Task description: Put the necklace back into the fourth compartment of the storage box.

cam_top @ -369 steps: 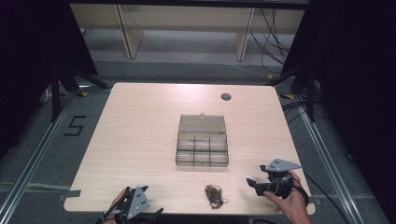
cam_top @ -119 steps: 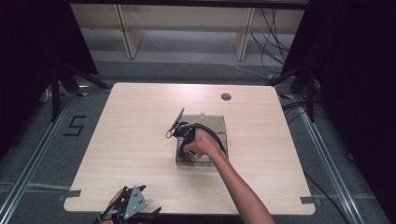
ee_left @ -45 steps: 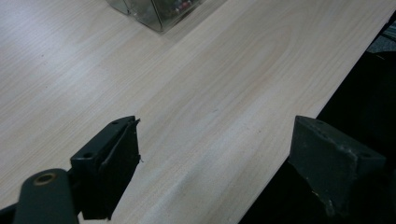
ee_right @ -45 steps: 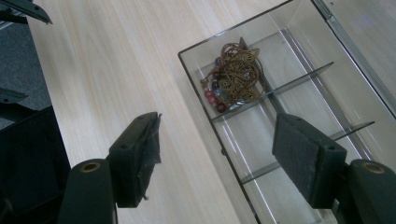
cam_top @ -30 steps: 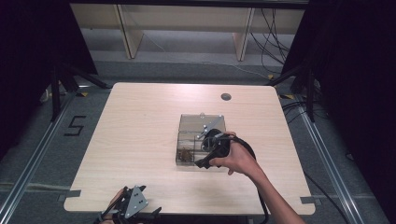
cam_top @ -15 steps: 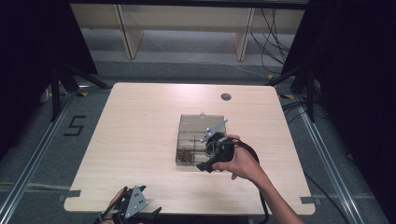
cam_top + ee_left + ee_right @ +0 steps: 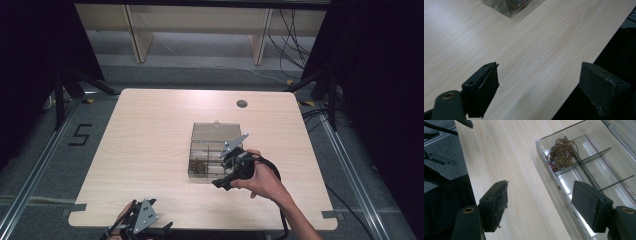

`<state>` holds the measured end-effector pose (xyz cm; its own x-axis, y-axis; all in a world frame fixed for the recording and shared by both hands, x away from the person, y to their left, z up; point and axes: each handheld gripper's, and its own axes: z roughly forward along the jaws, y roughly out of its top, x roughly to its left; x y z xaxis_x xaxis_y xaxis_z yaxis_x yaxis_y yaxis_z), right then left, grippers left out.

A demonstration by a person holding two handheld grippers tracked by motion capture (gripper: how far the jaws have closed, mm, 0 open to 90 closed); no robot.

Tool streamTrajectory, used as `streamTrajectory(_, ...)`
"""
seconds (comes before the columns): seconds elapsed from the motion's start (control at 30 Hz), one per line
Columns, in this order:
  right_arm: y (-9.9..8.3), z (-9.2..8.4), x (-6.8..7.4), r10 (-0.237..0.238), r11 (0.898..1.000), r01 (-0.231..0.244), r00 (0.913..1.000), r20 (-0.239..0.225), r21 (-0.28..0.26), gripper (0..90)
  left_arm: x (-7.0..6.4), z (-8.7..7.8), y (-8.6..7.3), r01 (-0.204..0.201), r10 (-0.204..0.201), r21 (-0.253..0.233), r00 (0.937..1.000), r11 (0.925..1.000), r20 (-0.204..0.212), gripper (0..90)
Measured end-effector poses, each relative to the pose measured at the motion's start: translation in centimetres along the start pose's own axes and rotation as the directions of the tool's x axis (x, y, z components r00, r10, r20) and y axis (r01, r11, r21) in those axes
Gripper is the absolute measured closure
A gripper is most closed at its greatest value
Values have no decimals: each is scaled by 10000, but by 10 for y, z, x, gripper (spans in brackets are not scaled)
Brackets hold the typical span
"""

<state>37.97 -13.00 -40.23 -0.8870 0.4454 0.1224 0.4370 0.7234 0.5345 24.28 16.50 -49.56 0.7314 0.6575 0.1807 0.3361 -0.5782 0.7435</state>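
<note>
Spreading under everything is the pale wood-grain surface [image 7: 150, 150], bare enough to leave both arms room. Near its middle sits the clear plastic divided organiser box [image 7: 212, 150], lid tipped back so its compartments can be reached. Just beside the box's near right corner hovers the right hand-held gripper [image 7: 231, 172], jaws spread and empty, likely because its load is delivered. Well away from the box, at the surface's near edge, the left hand-held gripper [image 7: 142, 220] idles with jaws spread. Inside the box's near-left compartment lies the tangled bronze beaded necklace [image 7: 561, 152].
</note>
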Motion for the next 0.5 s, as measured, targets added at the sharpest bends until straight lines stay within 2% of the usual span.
streamTrajectory(0.03, 0, 0, 0, 13, 10000, -14, 10000, -25, -89, 297, 2, -1, 0, -262, 260, 162, 9996, 9995, 104, 156)
streamTrajectory(0.13, -1, 3, 0, -213, 9994, 211, 9998, -55, -259, 297, 1, -1, 0, -169, 167, 155, 9998, 9997, 129, 155)
streamTrajectory(0.17, -1, 5, 0, -363, 9989, 362, 9993, -45, -283, 296, 1, -1, 1, -124, 125, 45, 9998, 9999, -126, 155)
streamTrajectory(0.33, -4, 9, 2, -525, 9980, 520, 9986, -106, -364, 294, 0, -1, 0, 1, -1, -29, 10000, 10000, -5, 156)
streamTrajectory(0.4, -5, 10, 5, -343, 9990, 336, 9991, -234, -289, 292, -1, -1, 1, -3, 3, -30, 10000, 10000, -2, 156)
streamTrajectory(0.43, -8, 11, 6, -427, 9984, 418, 9988, -226, -391, 292, 0, -1, 1, -47, 47, 21, 10000, 10000, 39, 155)
streamTrajectory(0.5, -10, 11, 8, -242, 9988, 234, 9996, -165, -430, 292, -1, -1, 1, -23, 23, -8, 10000, 10000, 52, 155)
